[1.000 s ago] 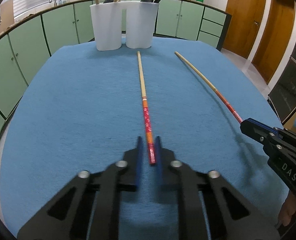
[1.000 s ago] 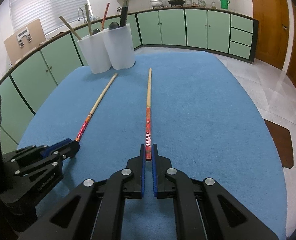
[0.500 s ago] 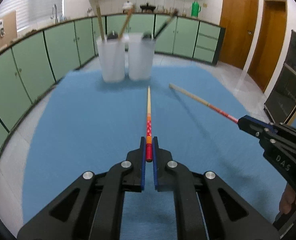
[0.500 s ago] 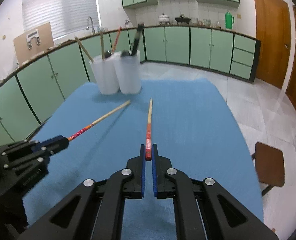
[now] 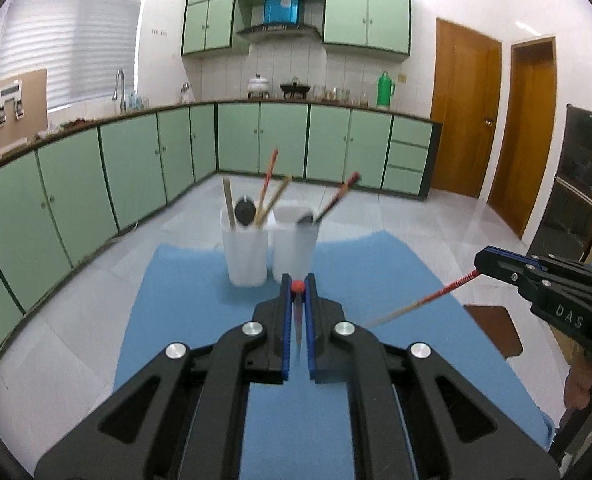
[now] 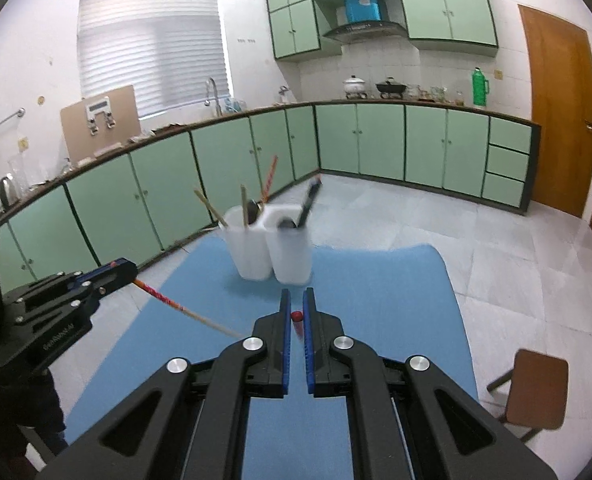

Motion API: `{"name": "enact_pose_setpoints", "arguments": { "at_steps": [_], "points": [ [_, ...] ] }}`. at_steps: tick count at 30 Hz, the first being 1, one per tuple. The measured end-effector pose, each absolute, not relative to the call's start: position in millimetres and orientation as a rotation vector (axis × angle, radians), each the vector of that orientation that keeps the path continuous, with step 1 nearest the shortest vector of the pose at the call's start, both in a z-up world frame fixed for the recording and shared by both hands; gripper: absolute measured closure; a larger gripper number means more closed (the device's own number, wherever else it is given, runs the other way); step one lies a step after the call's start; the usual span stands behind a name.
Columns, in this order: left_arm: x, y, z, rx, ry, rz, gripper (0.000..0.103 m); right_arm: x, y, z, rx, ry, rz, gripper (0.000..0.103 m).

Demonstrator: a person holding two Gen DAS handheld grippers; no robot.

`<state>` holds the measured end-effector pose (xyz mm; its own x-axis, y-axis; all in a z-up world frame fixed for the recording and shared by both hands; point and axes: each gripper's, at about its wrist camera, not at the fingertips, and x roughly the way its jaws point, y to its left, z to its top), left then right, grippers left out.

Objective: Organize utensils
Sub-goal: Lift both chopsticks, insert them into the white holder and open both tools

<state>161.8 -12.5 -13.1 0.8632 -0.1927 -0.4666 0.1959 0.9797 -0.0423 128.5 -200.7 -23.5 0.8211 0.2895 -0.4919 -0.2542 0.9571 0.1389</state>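
- The left gripper (image 5: 298, 286) is clenched on the red end of one chopstick (image 5: 297, 286); in its own view the stick shows end-on at frame centre and hangs steeply down between the jaws, its shaft a blur.
- The right gripper (image 6: 296, 315) is likewise clamped on the second chopstick (image 6: 296, 315), seen end-on at its frame's centre.
- Seen from the other camera, each stick slants down and away from its gripper towards the blue mat (image 5: 376, 264), clear of it.
- The two white holder cups (image 5: 270, 248) stand just above the left jaws in frame, straight ahead.
- Judgement: the left one sits nearer, and either stick must go tip-down over a rim.
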Motion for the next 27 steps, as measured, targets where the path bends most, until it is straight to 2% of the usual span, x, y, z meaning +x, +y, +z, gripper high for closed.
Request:
{"name": "enact_pose_setpoints", "arguments": {
  "at_steps": [12,20,27],
  "points": [
    [175.2,-0.8,23.6,0.003,0.424,-0.239,0.098,166.5,-179.3,25.2,0.026,0.532,0.391,0.097],
    [174.4,15.0,81.8,0.018,0.277,-0.213,0.098,186.1,-173.9,80.7,0.029,0.434,0.443,0.097],
    [203.2,7.4,129.0,0.026,0.172,-0.207,0.098,220.6,-161.3,128.1,0.021,0.34,0.41,0.098]
  ]
}}
